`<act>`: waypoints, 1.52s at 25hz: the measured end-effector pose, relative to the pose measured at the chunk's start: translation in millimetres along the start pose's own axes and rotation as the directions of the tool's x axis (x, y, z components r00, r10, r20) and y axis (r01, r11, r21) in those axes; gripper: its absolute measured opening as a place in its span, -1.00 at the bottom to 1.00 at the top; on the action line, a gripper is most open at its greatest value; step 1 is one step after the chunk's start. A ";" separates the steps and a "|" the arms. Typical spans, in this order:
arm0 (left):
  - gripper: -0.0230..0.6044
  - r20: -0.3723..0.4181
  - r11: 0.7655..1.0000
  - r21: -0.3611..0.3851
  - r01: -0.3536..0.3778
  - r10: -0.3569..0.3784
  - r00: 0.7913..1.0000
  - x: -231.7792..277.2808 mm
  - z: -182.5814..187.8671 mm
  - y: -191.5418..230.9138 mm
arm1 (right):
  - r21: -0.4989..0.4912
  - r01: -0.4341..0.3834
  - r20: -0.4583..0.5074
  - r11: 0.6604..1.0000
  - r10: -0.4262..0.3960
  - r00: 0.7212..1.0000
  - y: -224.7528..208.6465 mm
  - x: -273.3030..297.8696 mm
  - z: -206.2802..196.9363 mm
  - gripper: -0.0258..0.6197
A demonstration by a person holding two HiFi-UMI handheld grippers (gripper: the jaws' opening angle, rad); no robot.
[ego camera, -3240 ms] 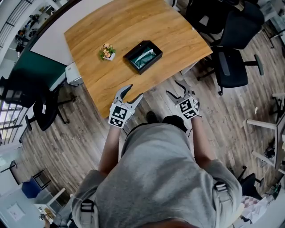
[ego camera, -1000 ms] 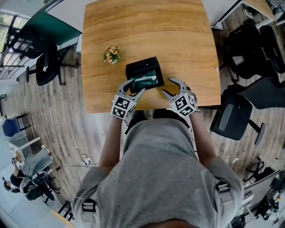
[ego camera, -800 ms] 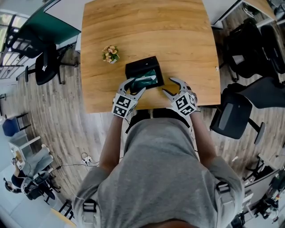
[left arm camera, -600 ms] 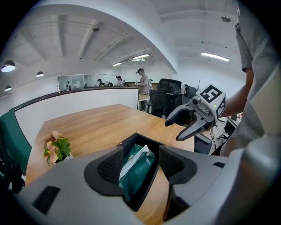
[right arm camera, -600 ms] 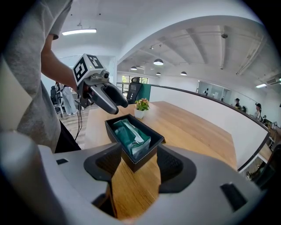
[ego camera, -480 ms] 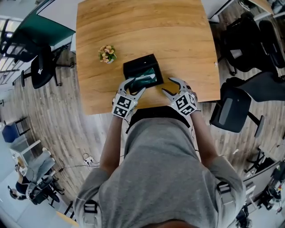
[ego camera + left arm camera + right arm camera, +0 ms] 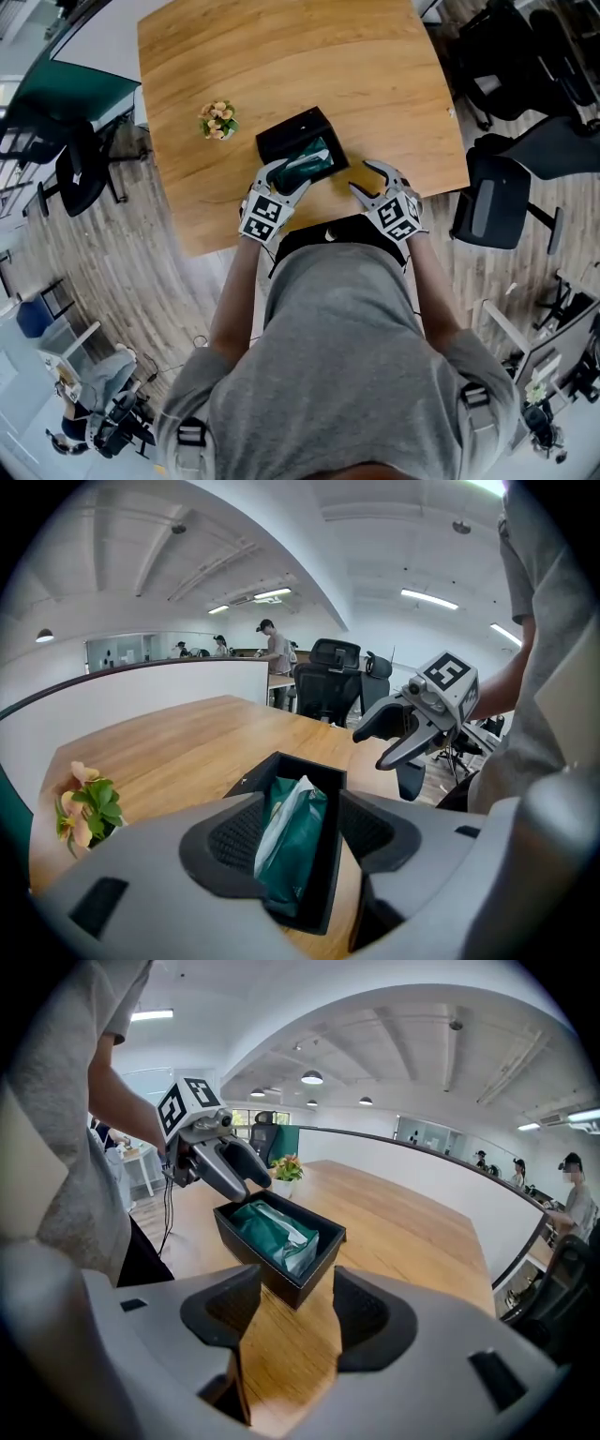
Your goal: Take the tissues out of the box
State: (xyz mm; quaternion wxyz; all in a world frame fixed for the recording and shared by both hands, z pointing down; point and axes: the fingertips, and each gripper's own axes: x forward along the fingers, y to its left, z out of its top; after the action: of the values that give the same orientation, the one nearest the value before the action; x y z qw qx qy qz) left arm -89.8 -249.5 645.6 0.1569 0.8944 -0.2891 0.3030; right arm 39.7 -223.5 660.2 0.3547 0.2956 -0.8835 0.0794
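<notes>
A black open box (image 7: 292,131) stands near the front edge of the wooden table (image 7: 281,56), with a green tissue pack (image 7: 309,156) lying in it. My left gripper (image 7: 286,176) is open, its fingertips hovering at the box's near end. In the left gripper view the pack (image 7: 292,841) shows between the spread jaws, with neither pad touching it. My right gripper (image 7: 361,178) is open just right of the box, over the table edge, with nothing between its jaws. In the right gripper view the box (image 7: 298,1283) and pack (image 7: 277,1230) lie a little ahead.
A small potted flower (image 7: 217,120) stands on the table left of the box. Office chairs (image 7: 497,202) stand on the wood floor at right, another chair (image 7: 80,169) at left. People stand far back in the room.
I have come up to the table from farther back. Over the last second both grippers have edged toward the box, the left one reaching its near end.
</notes>
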 end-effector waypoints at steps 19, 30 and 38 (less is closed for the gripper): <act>-0.09 -0.150 0.953 0.255 0.166 -0.130 0.980 35.7 -21.9 -5.0 | 0.090 0.153 -0.038 0.984 -0.150 0.988 17.7 -12.5 -5.3 -0.18; -0.25 -0.248 0.942 0.288 0.172 -0.100 0.964 51.3 -28.6 -0.3 | 0.155 0.219 -0.071 0.963 -0.210 0.975 24.2 -21.7 -19.9 -0.18; -0.44 -0.339 0.917 0.379 0.128 0.009 0.941 60.6 -40.4 2.2 | 0.168 0.245 -0.078 0.955 -0.234 0.969 18.8 -27.6 -25.9 -0.19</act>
State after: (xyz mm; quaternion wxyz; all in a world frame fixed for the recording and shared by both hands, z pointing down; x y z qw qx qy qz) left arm -70.0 -258.4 715.2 0.0290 0.8516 -0.1634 0.4972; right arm 59.7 -186.4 662.0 0.3594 0.4283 -0.8200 0.1223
